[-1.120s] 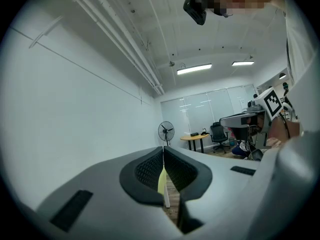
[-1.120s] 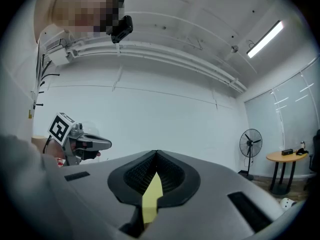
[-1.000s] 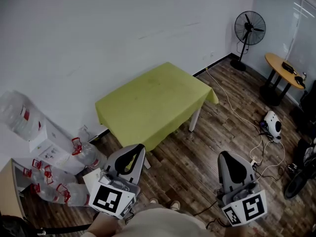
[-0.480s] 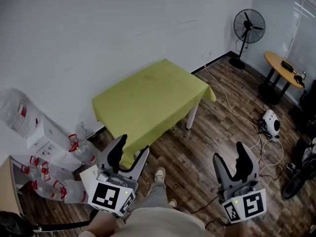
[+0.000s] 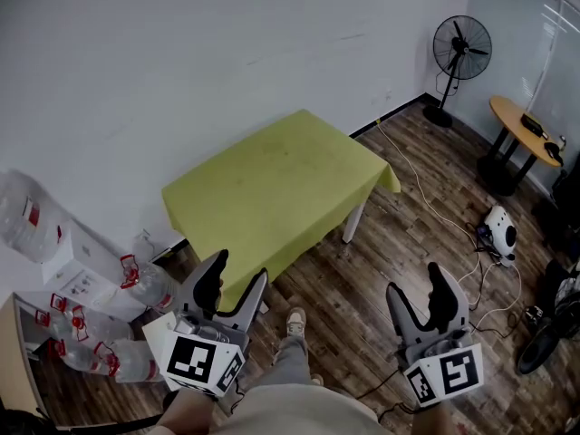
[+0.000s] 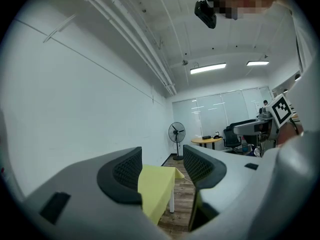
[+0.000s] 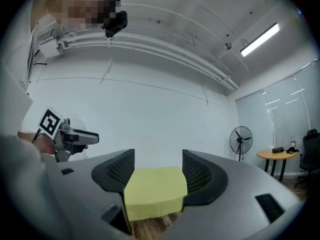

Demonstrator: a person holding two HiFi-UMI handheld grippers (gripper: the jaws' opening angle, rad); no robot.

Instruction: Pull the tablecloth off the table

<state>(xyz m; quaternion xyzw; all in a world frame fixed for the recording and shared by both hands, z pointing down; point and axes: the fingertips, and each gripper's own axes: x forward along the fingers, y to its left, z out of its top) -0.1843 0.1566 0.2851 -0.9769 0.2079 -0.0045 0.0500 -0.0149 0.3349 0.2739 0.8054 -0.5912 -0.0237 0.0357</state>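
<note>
In the head view the yellow-green tablecloth [image 5: 276,184] covers the bench [image 5: 355,223] by the wall [image 5: 181,53], well ahead of the left gripper [image 5: 238,270] and right gripper [image 5: 417,281], while the left gripper view, then the right gripper view, shows jaws apart and empty, the tablecloth far beyond.

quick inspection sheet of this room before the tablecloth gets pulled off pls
surface: table, top fully covered; nothing seen lying on it
job's things: yellow-green tablecloth, spread flat, edges hanging over the sides
clutter: clear water jugs and a white box on the floor left of the table
grippers: left gripper and right gripper, jaws open, nothing between them, short of the table
cables: white cable trails over the wood floor right of the table
surroundings: white wall, standing fan, round side table
</note>
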